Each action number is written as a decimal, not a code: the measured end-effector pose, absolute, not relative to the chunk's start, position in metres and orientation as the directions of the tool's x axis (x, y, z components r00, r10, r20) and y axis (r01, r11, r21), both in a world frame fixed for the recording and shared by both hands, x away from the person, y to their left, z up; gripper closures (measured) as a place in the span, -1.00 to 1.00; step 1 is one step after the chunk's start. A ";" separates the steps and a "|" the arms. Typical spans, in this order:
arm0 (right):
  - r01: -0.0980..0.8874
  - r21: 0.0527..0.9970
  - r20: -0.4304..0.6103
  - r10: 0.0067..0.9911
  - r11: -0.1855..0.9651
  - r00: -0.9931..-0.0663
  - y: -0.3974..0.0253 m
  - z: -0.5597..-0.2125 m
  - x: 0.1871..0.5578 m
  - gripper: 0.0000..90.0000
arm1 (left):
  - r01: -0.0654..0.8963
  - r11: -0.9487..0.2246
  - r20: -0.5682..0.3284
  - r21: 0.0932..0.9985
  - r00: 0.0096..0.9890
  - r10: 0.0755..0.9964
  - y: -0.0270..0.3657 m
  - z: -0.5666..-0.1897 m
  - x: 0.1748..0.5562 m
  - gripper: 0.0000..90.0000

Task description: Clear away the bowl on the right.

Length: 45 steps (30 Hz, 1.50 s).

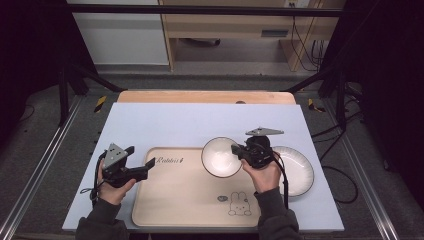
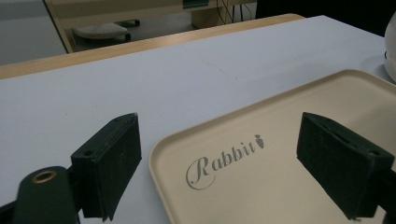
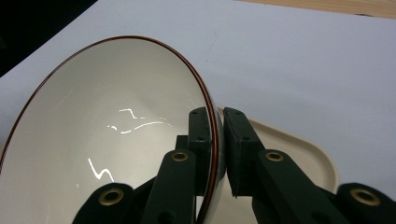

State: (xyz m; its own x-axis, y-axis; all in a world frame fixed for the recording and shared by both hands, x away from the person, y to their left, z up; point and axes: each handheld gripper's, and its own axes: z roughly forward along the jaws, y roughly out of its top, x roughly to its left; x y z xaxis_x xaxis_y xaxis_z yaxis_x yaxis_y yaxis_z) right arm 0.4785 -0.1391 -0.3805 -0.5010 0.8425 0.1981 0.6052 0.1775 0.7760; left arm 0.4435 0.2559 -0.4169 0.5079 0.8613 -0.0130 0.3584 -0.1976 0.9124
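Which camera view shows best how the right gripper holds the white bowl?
The right gripper view: the right gripper has its jaws shut on the rim of the bowl, one inside, one outside. The high view shows the bowl whole above the tray. The left gripper view catches just an edge of it.

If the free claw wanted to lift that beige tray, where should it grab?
Probably the raised rim at the tray's near left corner, coming in low from the left: the open left claw already straddles it, and a flat tray offers no other hold.
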 end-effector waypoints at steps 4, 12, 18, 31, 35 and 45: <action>0.602 0.776 0.191 0.839 0.188 -0.509 -0.136 -0.383 0.481 0.82 | 0.358 -0.198 -0.012 0.912 0.508 0.861 0.256 -0.417 0.444 -0.70; 0.615 0.763 0.194 0.837 0.199 -0.512 -0.126 -0.389 0.487 0.82 | 0.358 -0.198 -0.012 0.912 0.507 0.862 0.256 -0.417 0.444 -0.70; 0.621 0.755 0.188 0.837 0.211 -0.513 -0.121 -0.395 0.491 0.82 | 0.358 -0.196 -0.013 0.913 0.507 0.862 0.256 -0.417 0.444 -0.70; 0.634 0.739 0.189 0.833 0.228 -0.520 -0.110 -0.407 0.498 0.82 | 0.357 -0.199 -0.011 0.913 0.507 0.862 0.256 -0.417 0.444 -0.70; 0.644 0.728 0.193 0.832 0.234 -0.520 -0.106 -0.412 0.499 0.82 | 0.358 -0.201 -0.010 0.912 0.508 0.861 0.256 -0.417 0.443 -0.70; 0.656 0.713 0.195 0.828 0.248 -0.526 -0.098 -0.420 0.501 0.81 | 0.358 -0.199 -0.011 0.912 0.507 0.862 0.256 -0.417 0.444 -0.70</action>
